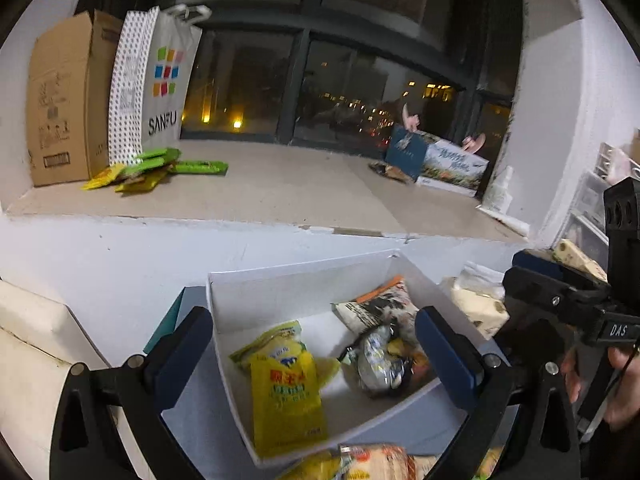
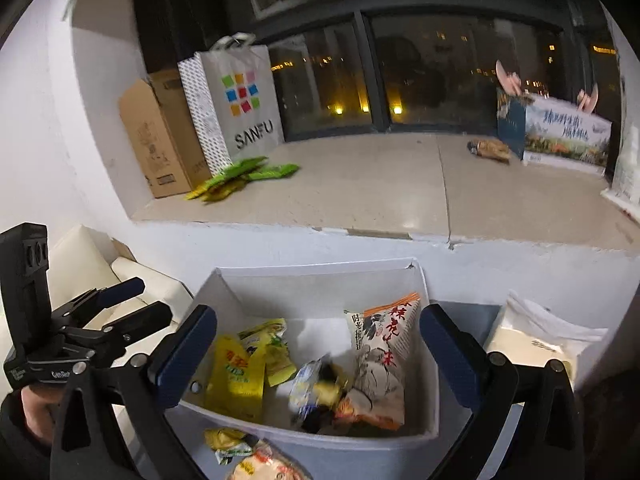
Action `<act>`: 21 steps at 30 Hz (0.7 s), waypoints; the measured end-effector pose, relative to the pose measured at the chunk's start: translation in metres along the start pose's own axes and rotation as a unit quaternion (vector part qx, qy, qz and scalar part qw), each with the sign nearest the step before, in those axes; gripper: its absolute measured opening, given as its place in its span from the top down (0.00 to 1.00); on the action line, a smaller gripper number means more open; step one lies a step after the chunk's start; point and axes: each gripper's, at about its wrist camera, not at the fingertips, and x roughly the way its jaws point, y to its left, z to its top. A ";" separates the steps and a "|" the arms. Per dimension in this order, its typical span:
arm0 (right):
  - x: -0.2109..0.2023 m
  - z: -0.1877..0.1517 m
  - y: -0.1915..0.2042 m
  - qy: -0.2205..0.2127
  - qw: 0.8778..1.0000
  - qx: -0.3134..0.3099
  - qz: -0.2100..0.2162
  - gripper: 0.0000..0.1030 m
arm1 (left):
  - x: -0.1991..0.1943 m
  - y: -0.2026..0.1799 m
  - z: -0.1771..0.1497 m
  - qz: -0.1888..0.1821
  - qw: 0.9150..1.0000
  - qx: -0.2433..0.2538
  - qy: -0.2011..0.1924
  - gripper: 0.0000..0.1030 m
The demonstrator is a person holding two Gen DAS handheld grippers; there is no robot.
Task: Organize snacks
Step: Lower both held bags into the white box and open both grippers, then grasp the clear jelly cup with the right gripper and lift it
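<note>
A white open box [image 1: 280,280] [image 2: 320,276] holds several snack packets: yellow packets [image 1: 286,392] [image 2: 238,376], a white and orange bag with black print [image 1: 380,304] [image 2: 384,356] and a crumpled silver packet [image 1: 378,360] [image 2: 312,384]. My left gripper [image 1: 312,360] is open and empty above the box; it also shows in the right wrist view [image 2: 132,300]. My right gripper [image 2: 316,356] is open and empty above the box; it shows in the left wrist view [image 1: 532,268]. More packets [image 1: 360,464] [image 2: 248,456] lie in front of the box.
On the window ledge [image 1: 280,192] [image 2: 360,184] stand a cardboard box [image 1: 60,100] [image 2: 160,140], a SANFU paper bag [image 1: 164,80] [image 2: 240,104], green and yellow packets [image 1: 156,168] [image 2: 244,176] and a printed carton [image 1: 452,164] [image 2: 560,136]. A white bag [image 2: 536,332] lies to the right.
</note>
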 end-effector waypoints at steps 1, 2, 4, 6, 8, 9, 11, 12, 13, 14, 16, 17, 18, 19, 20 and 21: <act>-0.011 -0.003 0.004 -0.009 1.000 -0.010 0.001 0.00 | -0.014 -0.003 -0.005 -0.004 1.000 0.006 -0.010 0.00; -0.024 -0.006 0.010 -0.021 0.999 -0.025 -0.003 0.00 | -0.022 -0.005 -0.009 -0.005 1.000 0.011 -0.014 0.00; -0.044 -0.014 0.019 -0.039 0.998 -0.043 -0.005 0.00 | -0.046 -0.011 -0.019 -0.012 0.999 0.023 -0.026 0.00; -0.067 -0.024 0.027 -0.047 0.997 -0.062 0.000 0.00 | -0.067 -0.016 -0.031 -0.021 0.999 0.027 -0.035 0.00; -0.092 -0.039 0.037 -0.060 0.995 -0.078 -0.001 0.00 | -0.090 -0.024 -0.048 -0.015 0.998 0.040 -0.038 0.00; -0.102 -0.046 0.041 -0.064 0.994 -0.084 0.001 0.00 | -0.098 -0.027 -0.055 -0.014 0.998 0.046 -0.040 0.00; -0.123 -0.065 0.049 -0.068 0.993 -0.101 0.006 0.00 | -0.119 -0.032 -0.075 -0.015 0.998 0.049 -0.043 0.00; -0.131 -0.073 0.051 -0.069 0.991 -0.111 0.004 0.00 | -0.130 -0.034 -0.088 -0.023 0.998 0.048 -0.038 0.00; -0.140 -0.083 0.053 -0.072 0.990 -0.121 0.003 0.00 | -0.138 -0.034 -0.099 -0.031 0.998 0.046 -0.035 0.00; -0.148 -0.095 0.055 -0.073 0.989 -0.128 0.003 0.00 | -0.143 -0.035 -0.106 -0.034 0.998 0.044 -0.033 0.00; -0.160 -0.116 0.057 -0.068 0.988 -0.136 -0.013 0.00 | -0.155 -0.036 -0.128 -0.038 0.998 0.038 -0.021 0.00; -0.167 -0.129 0.058 -0.063 0.988 -0.142 -0.007 0.00 | -0.160 -0.036 -0.139 -0.038 0.999 0.033 -0.017 0.00; -0.171 -0.139 0.059 -0.055 0.987 -0.148 -0.002 0.00 | -0.164 -0.036 -0.148 -0.031 0.999 0.027 -0.015 0.00; -0.175 -0.153 0.059 -0.046 0.988 -0.150 -0.005 0.00 | -0.169 -0.036 -0.158 -0.029 0.999 0.020 -0.012 0.00; -0.178 -0.161 0.057 -0.043 0.988 -0.145 -0.012 0.00 | -0.172 -0.036 -0.165 -0.032 0.999 0.017 -0.008 0.00; -0.182 -0.172 0.056 -0.038 0.990 -0.135 -0.024 0.00 | -0.175 -0.037 -0.172 -0.036 0.999 0.018 -0.005 0.00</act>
